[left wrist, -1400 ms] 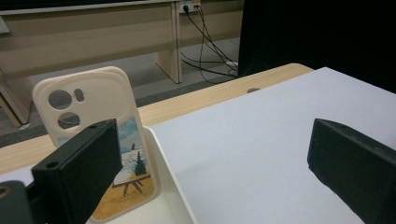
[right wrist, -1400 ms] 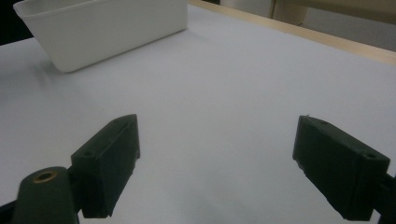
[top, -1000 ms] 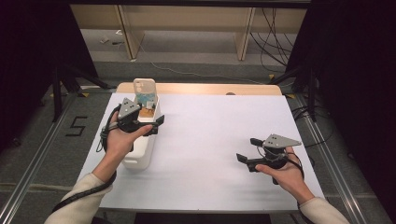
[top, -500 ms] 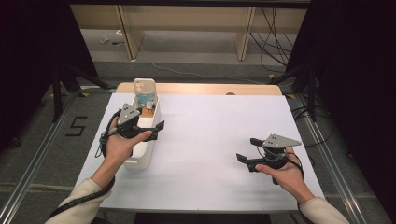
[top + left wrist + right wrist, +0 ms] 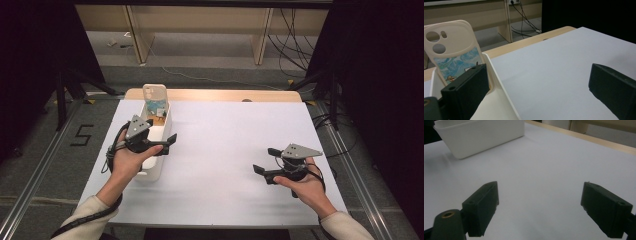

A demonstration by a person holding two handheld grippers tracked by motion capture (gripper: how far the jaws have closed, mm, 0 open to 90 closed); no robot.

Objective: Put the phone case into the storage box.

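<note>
- The bench [image 5: 225, 150] is the biggest thing here, a wide white top with a strip of pale wood along its far edge.
- A white bin [image 5: 161, 145], long and narrow, stands toward the 9 o'clock side of the bench, its length running from near to far.
- The left gripper [image 5: 165, 142] hangs over the middle of that bin, held in the left hand [image 5: 127, 160]. Its jaws stand wide apart with nothing between them; in the left gripper view one jaw sits over the inside of the bin [image 5: 499, 100] and the other out over the bare bench [image 5: 564, 70].
- The right gripper [image 5: 266, 161] sits at about 4 o'clock on the bench, well apart from the bin, in the right hand [image 5: 305, 187]. Its jaws are wide apart too, pointing across the bare white top toward the bin [image 5: 479, 135], gripping nothing.
- A cream phone case [image 5: 154, 97] stands upright at the far end of the bin, at about 11 o'clock; it leans on the bin's end wall, camera cut-outs at the top and a blue painted picture [image 5: 456, 62] below.
</note>
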